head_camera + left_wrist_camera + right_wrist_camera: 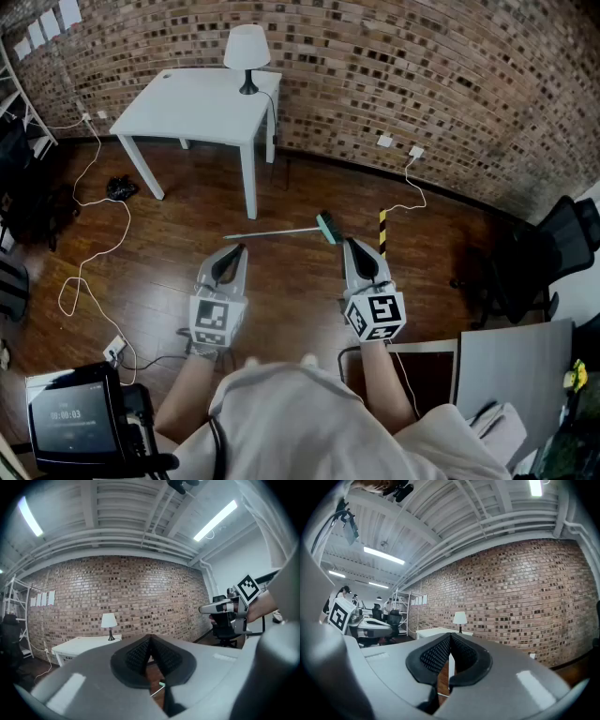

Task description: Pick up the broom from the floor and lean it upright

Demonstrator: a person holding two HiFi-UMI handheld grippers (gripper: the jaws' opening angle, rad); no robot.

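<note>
The broom (281, 232) lies flat on the wooden floor, its thin pale handle running left and its green head (326, 227) at the right end. Both grippers are held level above the floor, nearer to me than the broom. My left gripper (240, 247) sits just short of the handle's middle, jaws shut with nothing between them. The right gripper (349, 241) hovers just right of the green head, also shut and empty. In the left gripper view the pads (140, 654) meet at the tip, and a bit of the broom (161, 685) shows below them.
A white table (202, 108) with a white lamp (247, 47) stands by the brick wall beyond the broom. White cables (94, 244) trail on the floor at left. A yellow-black striped post (382, 230) and a black office chair (548, 253) are at right.
</note>
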